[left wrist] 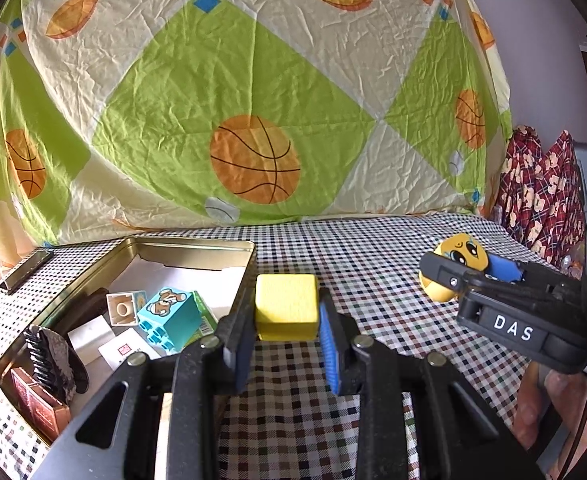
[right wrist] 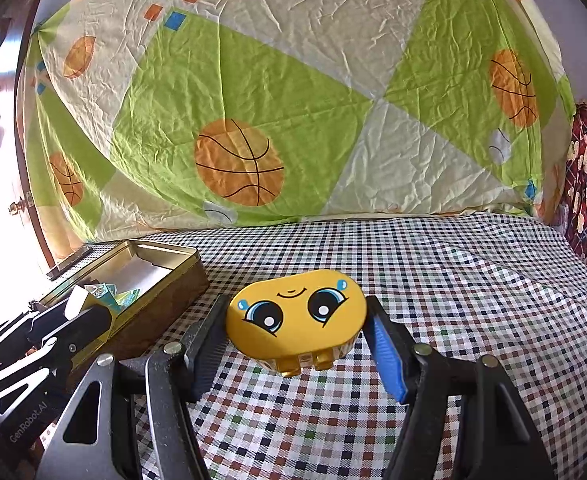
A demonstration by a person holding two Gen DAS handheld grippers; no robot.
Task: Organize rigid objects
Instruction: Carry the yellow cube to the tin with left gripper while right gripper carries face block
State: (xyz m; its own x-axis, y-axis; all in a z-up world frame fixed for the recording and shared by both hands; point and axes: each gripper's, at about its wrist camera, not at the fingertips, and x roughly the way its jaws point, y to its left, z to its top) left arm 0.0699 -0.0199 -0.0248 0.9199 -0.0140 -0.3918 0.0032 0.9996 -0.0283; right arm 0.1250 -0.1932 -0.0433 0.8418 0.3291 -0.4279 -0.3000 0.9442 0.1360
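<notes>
Closest to the left wrist camera, the left gripper (left wrist: 287,336) is clamping a yellow cube (left wrist: 286,306) between its two pads, one pad pressing on each side of it. The cube is hanging above a checked tablecloth (left wrist: 373,280), just right of an open gold tin (left wrist: 197,245). Only this view is looking down into the tin, where a teal bear block (left wrist: 169,316), a small wooden block with a round hole (left wrist: 122,309), white cards and a dark comb-like piece are lying. At the right edge, the right gripper (left wrist: 453,276) is reaching in from the side, with a yellow face toy (left wrist: 463,256) showing behind its black finger, and part of a person's hand is visible below it.

Nearest the right wrist camera, the right gripper (right wrist: 295,344) is holding its fingers spread on either side of the yellow face toy (right wrist: 293,316), an oval piece with big blue eyes and a small smile. The toy is sitting tilted between them, and whether the pads are actually pressing on it cannot be told. To the left, the left gripper (right wrist: 73,320) is appearing side-on beside the gold tin (right wrist: 165,280), whose inside is mostly hidden from here.

Farther back in both views, a creased sheet printed with basketballs (left wrist: 253,160) is hanging behind the table, and red patterned fabric (left wrist: 541,192) is bunching at the right.
</notes>
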